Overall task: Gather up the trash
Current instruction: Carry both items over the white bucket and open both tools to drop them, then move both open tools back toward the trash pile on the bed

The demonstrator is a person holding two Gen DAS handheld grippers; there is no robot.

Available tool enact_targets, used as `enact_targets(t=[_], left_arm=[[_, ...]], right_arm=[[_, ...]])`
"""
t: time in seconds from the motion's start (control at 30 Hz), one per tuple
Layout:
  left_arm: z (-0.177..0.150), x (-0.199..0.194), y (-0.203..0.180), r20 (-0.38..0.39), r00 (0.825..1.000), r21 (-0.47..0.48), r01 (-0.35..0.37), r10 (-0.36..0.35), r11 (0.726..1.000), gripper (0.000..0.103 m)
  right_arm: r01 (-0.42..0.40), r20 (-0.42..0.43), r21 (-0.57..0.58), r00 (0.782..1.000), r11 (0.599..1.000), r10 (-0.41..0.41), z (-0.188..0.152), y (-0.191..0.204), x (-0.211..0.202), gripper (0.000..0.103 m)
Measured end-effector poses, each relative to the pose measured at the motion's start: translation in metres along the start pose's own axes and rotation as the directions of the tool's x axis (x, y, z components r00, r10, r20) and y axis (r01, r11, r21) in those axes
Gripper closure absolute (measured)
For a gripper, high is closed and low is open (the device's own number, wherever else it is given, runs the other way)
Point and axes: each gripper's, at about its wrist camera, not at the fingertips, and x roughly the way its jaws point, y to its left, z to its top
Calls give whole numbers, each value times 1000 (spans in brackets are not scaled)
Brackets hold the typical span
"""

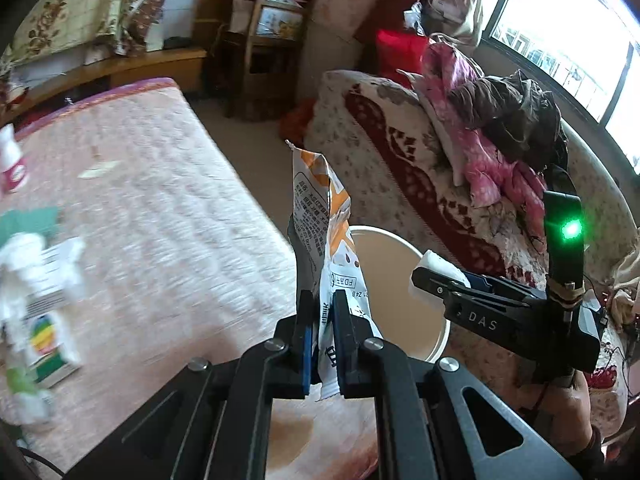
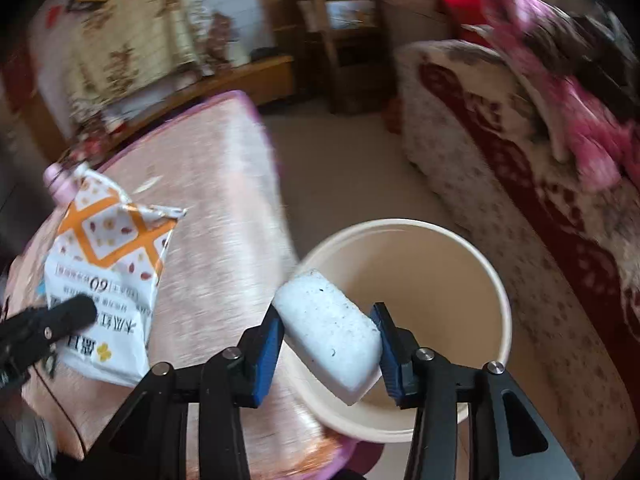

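My left gripper is shut on a white and orange snack wrapper, held upright at the table's right edge beside the cream bucket. The wrapper also shows in the right wrist view, with the left gripper's finger on it. My right gripper is shut on a white foam block and holds it over the near left rim of the bucket. The right gripper with the block shows over the bucket in the left wrist view.
The table has a pink cloth. On its left lie crumpled tissues, a small carton and a pink-capped bottle. A patterned sofa with piled clothes stands right of the bucket. A wooden shelf stands behind.
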Motion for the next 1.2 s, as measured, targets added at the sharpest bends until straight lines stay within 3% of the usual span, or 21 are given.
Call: enact_targets(t=[0.03,0.1,0.13,0.17,0.27,0.63,0.87,1.2], left_arm=[[3,8,-5,-3,1000,0,3,-3,1000,92],[4,21,-11,-2,1000,0,9,-9,1000,71],[4,24,-13,2,1000,0,17,-17,1000,45],[4,25,-13,5,1000,-4,23,-23,1000,31],[3,26,-15,22,1000,-2,13,-13,1000,31],[-10,-7,21,39,993,-43,-108,110,993,31],[-25,-42,48,80,966,-56,-243,247,968,31],[-44,-95,92,127,928,-128,-334,350,934,31]], right_arm=[[16,-1,23,1000,1000,-16,4,-10,4,52],[46,9,66,999,997,-47,9,-28,8,46],[54,13,81,998,995,-55,10,-32,10,41],[58,16,96,998,994,-60,11,-38,9,40],[53,19,126,998,991,-55,9,-47,11,30],[2,4,106,1000,994,-2,-2,-27,15,29],[-31,33,11,999,999,31,-8,27,-4,29],[-101,48,-115,993,988,107,-15,108,-19,29]])
